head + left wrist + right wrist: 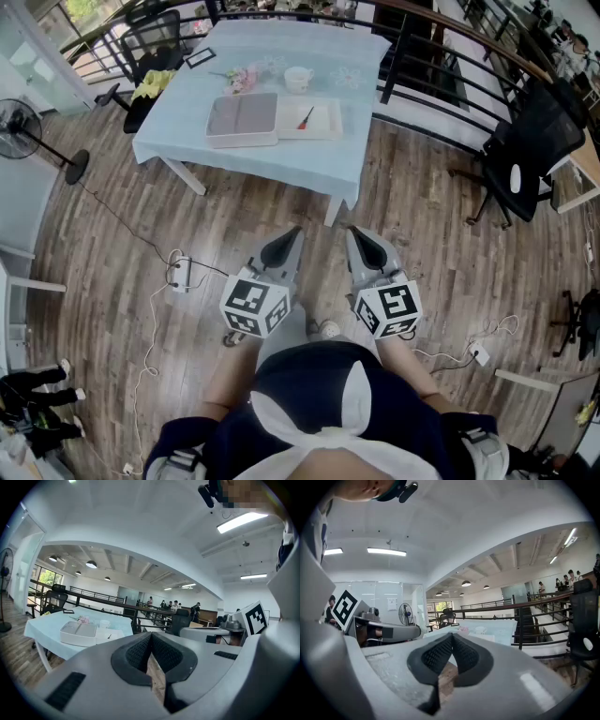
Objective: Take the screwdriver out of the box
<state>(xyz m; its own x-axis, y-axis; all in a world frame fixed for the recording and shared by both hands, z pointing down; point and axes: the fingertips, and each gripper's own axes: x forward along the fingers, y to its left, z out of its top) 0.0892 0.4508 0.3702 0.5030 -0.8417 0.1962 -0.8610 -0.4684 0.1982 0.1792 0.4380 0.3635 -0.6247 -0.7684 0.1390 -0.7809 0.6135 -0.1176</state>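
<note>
- Head view: my left tongs (292, 234) and right tongs (355, 234) hang side by side over the wood floor (112, 244), well apart from the counter (187, 131). The screwdriver (307, 117), thin and mostly red, lies slanted in the white right half of the open box (323, 137).
- Left gripper view: my left tongs are pressed together, pinching nothing.
- Right gripper view: my right tongs are pressed together too, and empty.
</note>
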